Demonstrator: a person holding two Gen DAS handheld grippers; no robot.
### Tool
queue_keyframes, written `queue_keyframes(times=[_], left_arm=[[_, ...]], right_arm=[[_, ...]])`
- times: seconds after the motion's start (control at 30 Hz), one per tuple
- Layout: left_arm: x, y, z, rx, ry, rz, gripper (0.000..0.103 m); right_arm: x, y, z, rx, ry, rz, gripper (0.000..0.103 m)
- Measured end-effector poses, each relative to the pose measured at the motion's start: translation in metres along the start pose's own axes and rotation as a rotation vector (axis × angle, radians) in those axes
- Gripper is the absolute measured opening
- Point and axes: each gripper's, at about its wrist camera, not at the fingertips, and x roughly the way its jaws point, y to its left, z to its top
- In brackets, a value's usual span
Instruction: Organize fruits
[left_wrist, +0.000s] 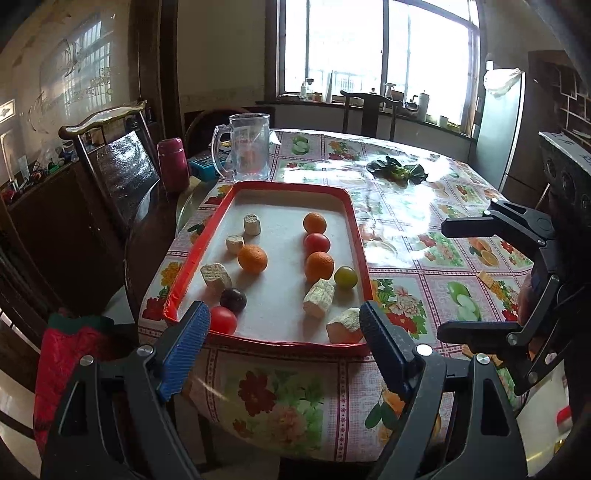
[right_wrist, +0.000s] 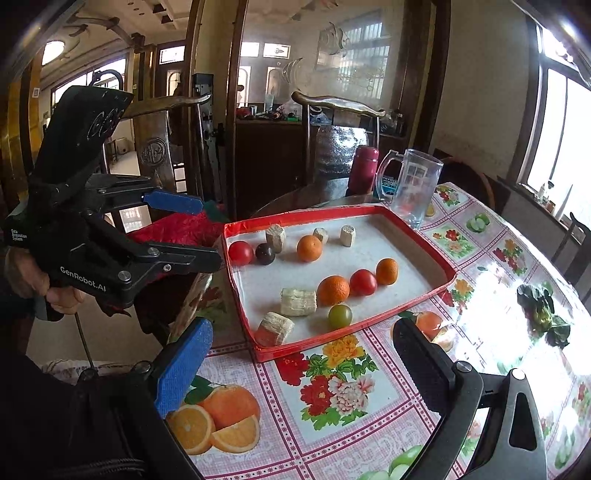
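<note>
Dining room, bench under flowered oilcloth, red-rimmed tray of fruit near its edge.

Bright window seen only from left wrist; wooden cabinet and glass partition only from right. In tray: three oranges, two red tomatoes, a green one, a dark plum, pale cob chunks. Left gripper and right gripper both with jaws wide, empty, touching nothing.

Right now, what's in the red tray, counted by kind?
Oranges: 3
Red tomatoes: 2
Green tomato: 1
Dark plum: 1
Pale cut chunks: 5
Total in the red tray: 12
</note>
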Motion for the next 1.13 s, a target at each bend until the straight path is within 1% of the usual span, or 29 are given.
queue_keyframes(times=[0.2,0.3,0.53,1.03,1.13], left_arm=[[-0.0001,0.0032,0.0005,-0.005,-0.012,0.011,0.084],[-0.0031,0.0041,-0.0002,-0.01,-0.032,0.012,0.084],[-0.0042,0.0027,0.001,0.004,-0.045,0.031,0.084],[-0.0049,-0.0008,0.0018,0.013,-0.046,0.039,0.084],[-0.0033,-0.0012,0.0026,0.0,-0.029,0.035,0.084]], right_arm=[[0.0002,-0.0001,0.0008,0.005,-0.01,0.011,0.099],[0.0007,-0.0005,0.0007,0.007,-0.015,0.013,0.099],[0.0018,-0.0025,-0.0005,0.016,-0.015,0.017,0.099],[-0.0006,-0.0042,-0.0016,0.024,-0.016,0.015,0.099],[-0.0027,-0.0076,-0.0058,0.051,-0.006,0.001,0.099]])
